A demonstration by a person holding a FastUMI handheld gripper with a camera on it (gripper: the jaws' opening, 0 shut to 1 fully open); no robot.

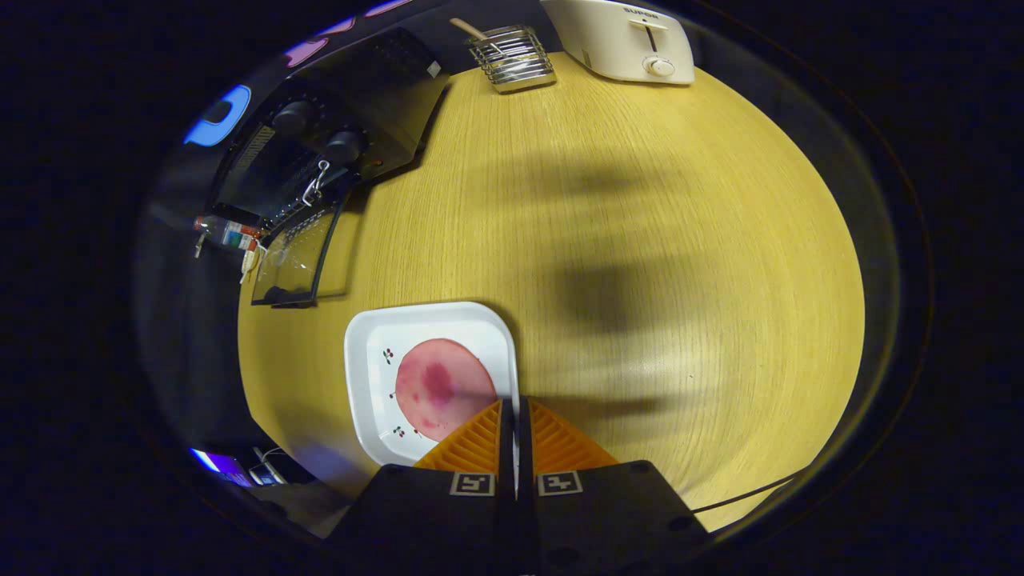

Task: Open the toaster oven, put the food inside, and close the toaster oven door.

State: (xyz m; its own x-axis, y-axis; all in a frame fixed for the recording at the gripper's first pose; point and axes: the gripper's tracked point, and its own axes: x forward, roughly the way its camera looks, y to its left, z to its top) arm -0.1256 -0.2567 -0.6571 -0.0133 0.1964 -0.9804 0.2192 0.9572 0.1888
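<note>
In the gripper view the fingers are clenched on the right rim of the white plate carrying a pink meat slice, the toaster oven, door open, well beyond on the tabletop.

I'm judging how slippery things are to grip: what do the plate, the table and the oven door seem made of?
The gripper pinches the white plate by its rim: glossy, likely ceramic or melamine. Table: matte pale wood grain, perhaps laminate. Open toaster oven door: see-through, reflective glass in a dark frame.
</note>
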